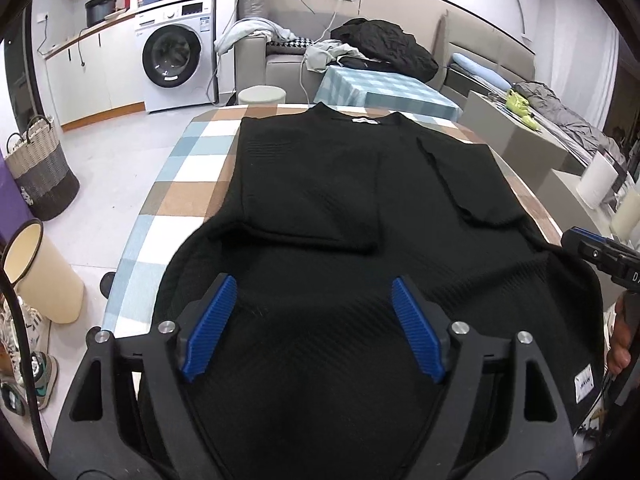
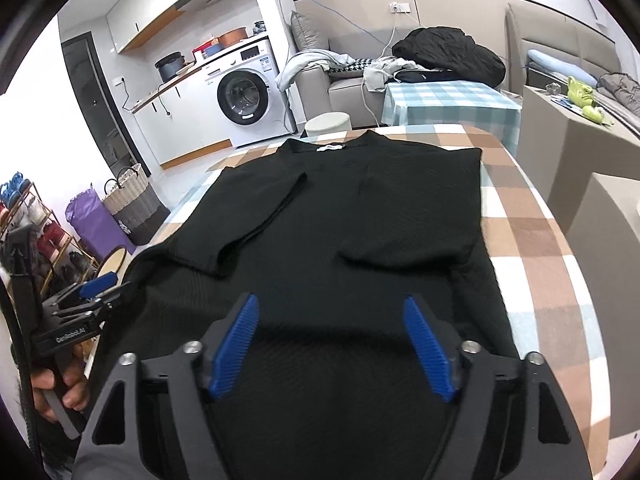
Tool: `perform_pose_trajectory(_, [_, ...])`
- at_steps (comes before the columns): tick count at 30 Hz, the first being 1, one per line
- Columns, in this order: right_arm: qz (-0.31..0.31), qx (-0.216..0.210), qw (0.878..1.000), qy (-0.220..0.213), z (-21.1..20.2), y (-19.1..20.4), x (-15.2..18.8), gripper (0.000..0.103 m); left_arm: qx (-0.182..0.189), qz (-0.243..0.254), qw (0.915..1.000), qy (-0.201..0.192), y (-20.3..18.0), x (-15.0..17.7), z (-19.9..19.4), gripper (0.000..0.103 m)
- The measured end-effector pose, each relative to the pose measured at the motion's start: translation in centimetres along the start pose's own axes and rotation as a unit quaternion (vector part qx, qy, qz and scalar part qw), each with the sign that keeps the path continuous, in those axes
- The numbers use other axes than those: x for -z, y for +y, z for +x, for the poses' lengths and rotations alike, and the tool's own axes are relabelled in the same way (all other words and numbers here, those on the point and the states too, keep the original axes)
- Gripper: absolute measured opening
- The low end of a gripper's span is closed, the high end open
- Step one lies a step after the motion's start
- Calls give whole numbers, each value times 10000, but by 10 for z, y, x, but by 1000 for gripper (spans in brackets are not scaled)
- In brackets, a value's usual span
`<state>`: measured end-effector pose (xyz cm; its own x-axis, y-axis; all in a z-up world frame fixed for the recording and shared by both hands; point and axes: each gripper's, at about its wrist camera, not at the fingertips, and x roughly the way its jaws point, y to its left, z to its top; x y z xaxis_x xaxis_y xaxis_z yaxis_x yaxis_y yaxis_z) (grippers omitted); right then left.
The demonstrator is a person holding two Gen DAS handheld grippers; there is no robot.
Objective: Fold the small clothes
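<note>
**Folding of black knit top: both sleeves in, hem fold pending**

Lying flat on the checked counter [image 1: 188,184], black knit top [image 1: 320,208], back side up to judge by the white neck label [image 1: 365,121] showing at the far end. Collar pointing away from both cameras, hem nearest them and draping over the near counter edge; long axis running near to far, straight along the counter's length. Both short sleeves laid inward over the body: left sleeve [image 1: 308,220] folded across with its cuff edge lying crosswise, right sleeve [image 1: 452,176] angled in from the far shoulder. Sides judged narrowed into a rough strip, though the lower body flares wider than the upper part.

Left claw [image 1: 314,330] standing wide, blue pads [image 1: 210,330] clear of the cloth, nothing between them; hovering over the hem region near the left side. Right claw [image 2: 332,344] likewise wide and empty, poised over the hem toward the right. Each claw visible at the edge of the other's view, held in a person's hand [image 2: 60,388].

Step in hand judged as the changeover between sleeve folds and the lengthwise fold. Next move judged to call for both claws lowering to the hem corners, closing on the fabric edge, then lifting and carrying the hem toward the collar evenly. Risk noted: thick ribbed knit dragging, disturbing the folded sleeves.
</note>
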<state>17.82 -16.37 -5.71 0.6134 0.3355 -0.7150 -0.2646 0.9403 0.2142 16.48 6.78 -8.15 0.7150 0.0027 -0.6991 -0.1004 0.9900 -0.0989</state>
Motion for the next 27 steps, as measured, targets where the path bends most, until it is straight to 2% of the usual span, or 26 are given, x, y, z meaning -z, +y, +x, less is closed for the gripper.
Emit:
perform_pose_trajectory(8, [-235,192,9995,-11,-23,-6,25,90,-149,125,9998,30,-13,24,-18,82])
perform_pose_trajectory(14, [-327,325,9988,158,-32,-17,47,93,-283,56,9995,126,-5,39,-24,82])
perform_pose_trajectory(18, [-227,489,9979,372,-33,-34,65,93,-490,-52,9986,213,14,53,-29,82])
perform_pose_trajectory(27, [164,1070,9922,615,-65,-80,107,93,-1056,-674,9906,547,93,105,-51,82])
